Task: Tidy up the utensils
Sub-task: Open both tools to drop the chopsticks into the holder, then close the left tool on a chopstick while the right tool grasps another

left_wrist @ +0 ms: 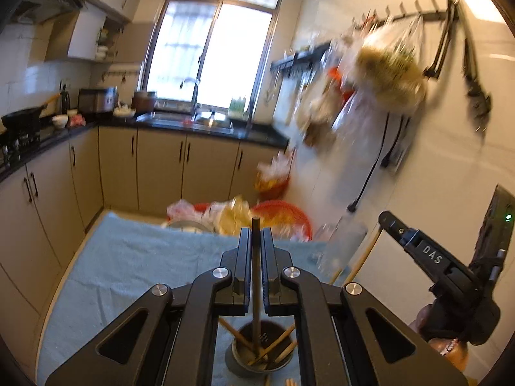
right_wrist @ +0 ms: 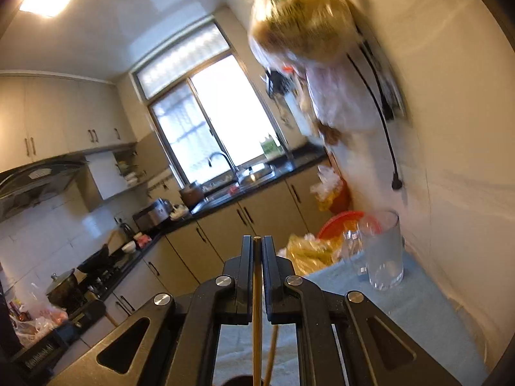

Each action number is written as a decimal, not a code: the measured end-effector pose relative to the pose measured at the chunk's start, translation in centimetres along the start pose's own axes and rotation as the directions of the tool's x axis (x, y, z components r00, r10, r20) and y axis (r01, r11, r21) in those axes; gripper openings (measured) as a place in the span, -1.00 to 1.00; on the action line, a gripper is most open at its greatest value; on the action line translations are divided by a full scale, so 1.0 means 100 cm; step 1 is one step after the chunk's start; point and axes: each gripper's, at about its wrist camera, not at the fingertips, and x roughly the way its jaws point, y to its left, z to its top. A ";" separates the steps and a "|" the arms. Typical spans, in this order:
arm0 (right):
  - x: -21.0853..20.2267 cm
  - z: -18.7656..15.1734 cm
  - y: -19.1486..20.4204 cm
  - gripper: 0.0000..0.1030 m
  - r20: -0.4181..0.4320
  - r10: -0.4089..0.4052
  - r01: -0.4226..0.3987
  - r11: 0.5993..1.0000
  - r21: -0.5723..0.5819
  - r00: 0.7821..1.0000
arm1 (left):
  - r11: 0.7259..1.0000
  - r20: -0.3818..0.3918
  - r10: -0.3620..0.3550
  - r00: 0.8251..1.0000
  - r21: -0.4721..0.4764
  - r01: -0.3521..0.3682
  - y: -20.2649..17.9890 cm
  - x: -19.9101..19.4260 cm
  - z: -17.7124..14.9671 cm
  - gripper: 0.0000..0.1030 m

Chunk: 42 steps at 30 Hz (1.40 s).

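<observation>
My left gripper [left_wrist: 256, 234] is shut on a dark brown chopstick [left_wrist: 256, 276] that stands upright, its lower end inside a round metal utensil holder [left_wrist: 257, 353] directly below. The holder holds several light wooden chopsticks [left_wrist: 278, 342]. My right gripper [right_wrist: 256, 244] is shut on a light wooden chopstick [right_wrist: 256, 321], held upright above the holder's dark rim [right_wrist: 239, 381]. The right gripper's body [left_wrist: 444, 267] shows at the right of the left wrist view, with its chopstick [left_wrist: 363, 257] hanging below.
A light blue cloth [left_wrist: 135, 257] covers the table. A clear glass [right_wrist: 384, 251] stands near the white wall. Red baskets with plastic bags [left_wrist: 283, 215] sit past the table's far edge. Bags hang from wall hooks [left_wrist: 389, 67].
</observation>
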 end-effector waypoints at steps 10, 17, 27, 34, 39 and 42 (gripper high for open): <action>0.023 -0.030 -0.008 -0.75 -0.129 -0.014 0.005 0.997 -0.071 0.991 | 1.000 -0.003 0.013 1.000 -0.006 -0.013 0.008 -0.020 -0.008 -0.85; -0.029 -0.011 -0.002 -0.54 -0.096 -0.020 0.009 0.993 -0.115 0.995 | 0.999 0.098 0.043 0.994 -0.010 -0.042 0.011 -0.104 -0.013 -0.37; -0.139 0.018 0.011 0.13 -0.112 -0.112 0.059 0.916 -0.397 0.987 | 0.998 0.095 0.057 0.994 0.035 -0.060 0.021 -0.182 -0.072 0.17; -0.134 -0.043 -0.043 0.14 -0.386 -0.257 0.060 0.889 -0.454 0.886 | 0.998 -0.195 0.054 0.979 0.042 -0.047 0.033 -0.114 -0.137 0.17; -0.095 -0.123 -0.084 -0.37 -0.604 -0.188 -0.010 0.951 -0.308 0.774 | 0.999 -0.409 0.045 0.911 0.018 -0.041 0.042 -0.052 -0.179 -0.55; -0.078 -0.156 -0.090 -0.40 -0.652 -0.147 -0.036 0.965 -0.258 0.744 | 0.999 -0.451 0.045 0.891 0.015 -0.043 0.038 -0.025 -0.191 -0.55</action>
